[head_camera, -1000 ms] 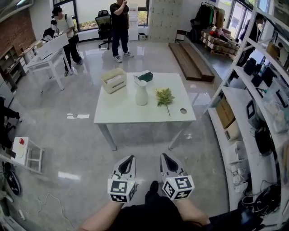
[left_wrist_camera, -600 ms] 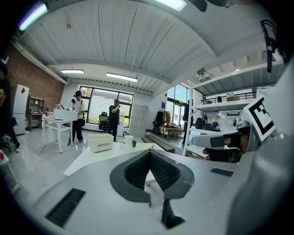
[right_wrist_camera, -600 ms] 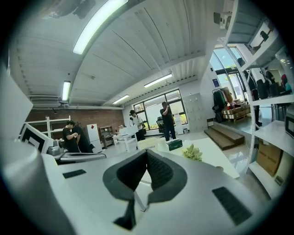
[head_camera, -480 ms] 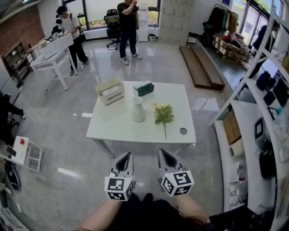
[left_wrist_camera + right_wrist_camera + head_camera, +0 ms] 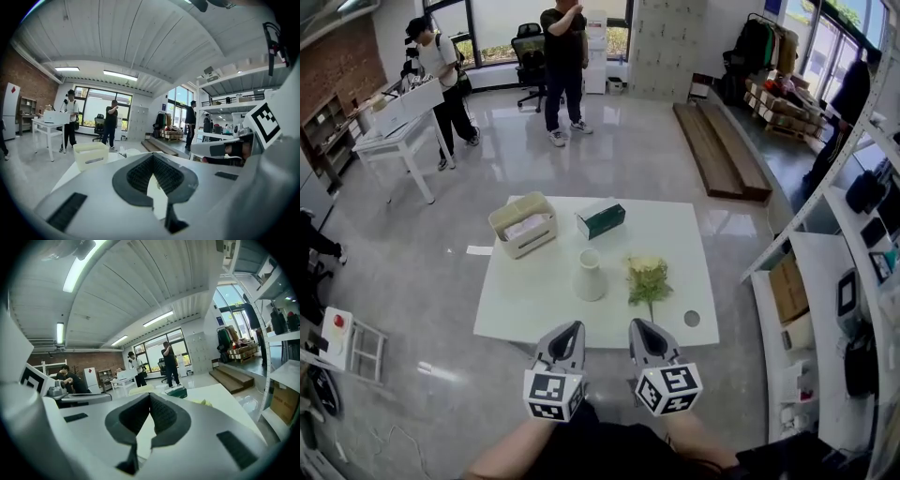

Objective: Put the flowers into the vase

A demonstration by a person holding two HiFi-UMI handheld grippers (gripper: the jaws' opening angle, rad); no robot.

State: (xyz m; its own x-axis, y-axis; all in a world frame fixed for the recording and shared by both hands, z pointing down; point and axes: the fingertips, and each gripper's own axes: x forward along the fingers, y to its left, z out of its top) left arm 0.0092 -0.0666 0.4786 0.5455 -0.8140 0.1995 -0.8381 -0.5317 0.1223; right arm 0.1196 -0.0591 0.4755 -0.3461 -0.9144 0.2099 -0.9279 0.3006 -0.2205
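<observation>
I hold the left gripper (image 5: 570, 326) and the right gripper (image 5: 636, 324) side by side, with their tips over the near edge of the white table (image 5: 525, 314) in the head view. Each gripper's own view shows its jaws closed tip to tip with nothing between them. The flowers (image 5: 649, 278) lie flat on the tabletop just to the right of the upright white vase (image 5: 589, 275), close but not touching it, with the stem pointing back toward me (a cream basket (image 5: 524, 225) and a green box (image 5: 601, 220) sit farther back).
</observation>
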